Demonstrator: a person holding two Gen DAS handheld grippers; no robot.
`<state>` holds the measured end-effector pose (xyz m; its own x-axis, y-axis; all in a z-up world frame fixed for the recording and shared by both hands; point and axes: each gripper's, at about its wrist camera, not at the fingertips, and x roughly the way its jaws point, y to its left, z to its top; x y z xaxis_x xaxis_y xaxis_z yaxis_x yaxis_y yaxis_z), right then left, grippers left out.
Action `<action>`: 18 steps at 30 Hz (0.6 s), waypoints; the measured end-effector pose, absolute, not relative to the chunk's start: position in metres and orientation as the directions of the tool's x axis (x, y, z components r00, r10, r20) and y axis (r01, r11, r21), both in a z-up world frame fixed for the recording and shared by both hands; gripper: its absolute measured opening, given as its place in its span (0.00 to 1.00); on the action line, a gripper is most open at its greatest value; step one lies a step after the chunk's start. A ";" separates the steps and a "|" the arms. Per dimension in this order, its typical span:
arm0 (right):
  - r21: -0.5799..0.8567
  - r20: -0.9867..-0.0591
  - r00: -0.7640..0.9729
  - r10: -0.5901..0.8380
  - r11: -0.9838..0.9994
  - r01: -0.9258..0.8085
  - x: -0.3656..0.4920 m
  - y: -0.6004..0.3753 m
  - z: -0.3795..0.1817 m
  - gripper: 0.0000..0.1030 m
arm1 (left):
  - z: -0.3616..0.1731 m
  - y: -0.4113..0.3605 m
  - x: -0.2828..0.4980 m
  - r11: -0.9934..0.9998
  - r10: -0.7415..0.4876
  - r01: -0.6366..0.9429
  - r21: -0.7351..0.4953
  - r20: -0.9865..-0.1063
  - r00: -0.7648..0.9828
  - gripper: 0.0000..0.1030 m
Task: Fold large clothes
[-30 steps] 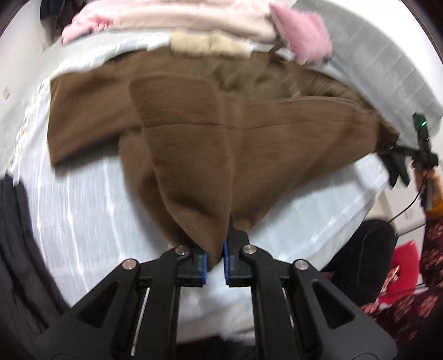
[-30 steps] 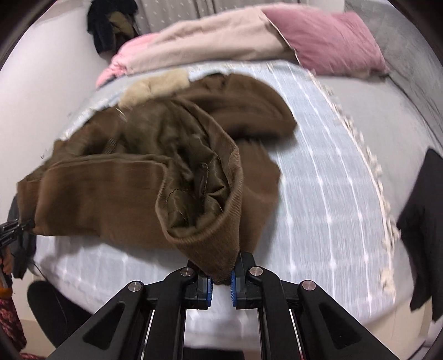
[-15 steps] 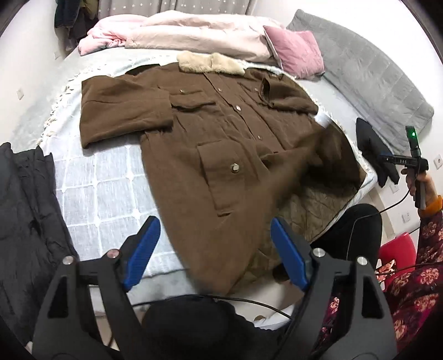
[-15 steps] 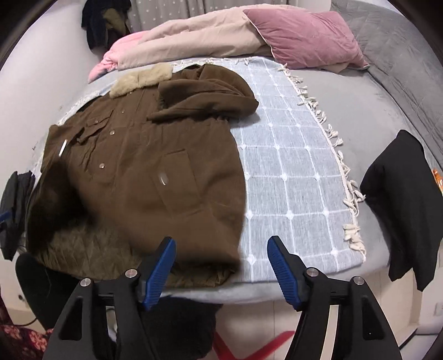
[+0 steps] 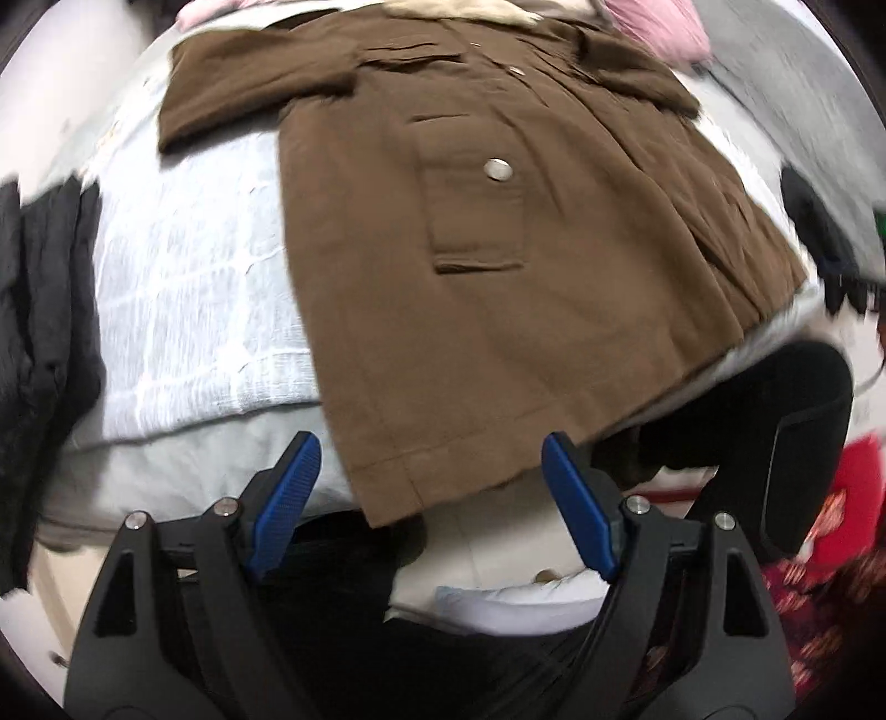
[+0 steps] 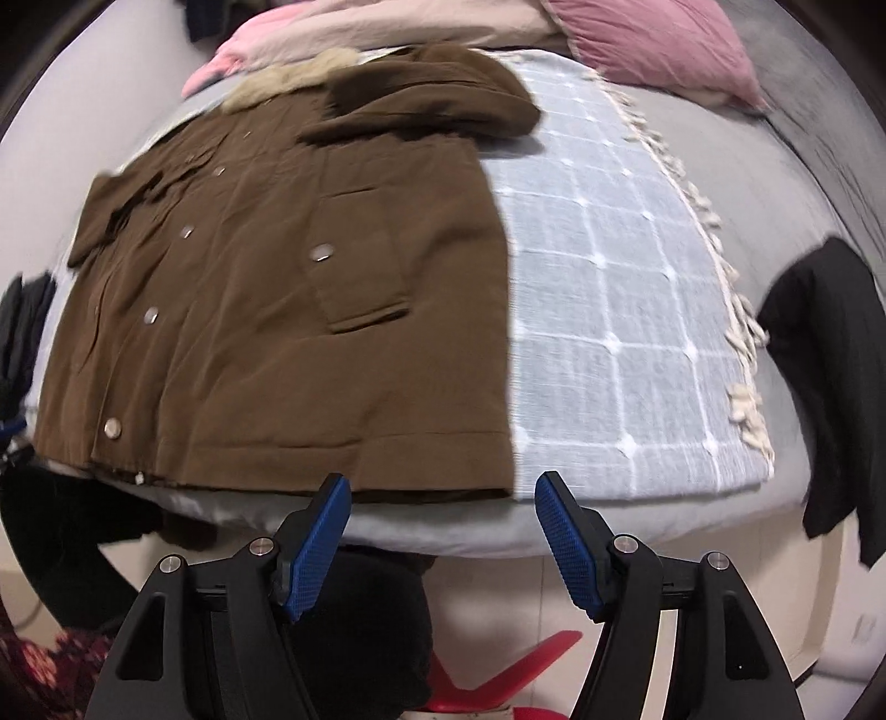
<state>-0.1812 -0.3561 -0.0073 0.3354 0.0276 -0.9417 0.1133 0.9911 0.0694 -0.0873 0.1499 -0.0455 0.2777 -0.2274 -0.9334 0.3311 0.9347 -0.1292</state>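
Bed (image 6: 637,531) fills most of both views, grey cover. Pale blue checked throw (image 6: 603,310) spread on top, cream fringe along its far edge. Pink pillow (image 6: 653,50) and beige bedding (image 6: 398,22) at the head. Dark garment (image 6: 825,354) draped over bed's side. Plain white wall (image 6: 83,99) beyond. Pale floor (image 6: 498,598) below. Even indoor light.

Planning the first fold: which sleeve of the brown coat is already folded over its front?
The sleeve by the grid-patterned blanket lies across the brown coat; the other sleeve stretches outward.
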 end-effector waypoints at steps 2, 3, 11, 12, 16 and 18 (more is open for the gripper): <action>0.176 -0.930 0.348 0.116 0.974 0.145 -0.179 -0.373 -0.014 0.68 | -0.049 0.161 -0.077 0.933 -0.291 0.290 -0.211 -0.918 0.270 0.80; 0.242 -0.920 0.351 0.172 0.956 0.166 -0.176 -0.381 -0.019 0.68 | -0.054 0.165 -0.073 0.932 -0.312 0.270 -0.241 -0.914 0.260 0.80; 0.702 -0.712 0.427 0.557 0.572 0.425 -0.164 -0.445 -0.095 0.67 | -0.094 0.185 -0.061 0.862 -0.507 0.065 -0.503 -0.852 0.134 0.59; 0.735 -0.678 0.436 0.592 0.519 0.437 -0.163 -0.445 -0.105 0.65 | -0.095 0.185 -0.062 0.846 -0.533 0.056 -0.530 -0.835 0.135 0.54; 0.754 -0.655 0.451 0.606 0.496 0.430 -0.162 -0.435 -0.107 0.16 | -0.096 0.191 -0.065 0.845 -0.528 0.006 -0.534 -0.833 0.163 0.16; 0.733 -0.678 0.492 0.547 0.557 0.391 -0.166 -0.434 -0.082 0.13 | -0.075 0.199 -0.072 0.859 -0.493 -0.017 -0.511 -0.837 0.240 0.14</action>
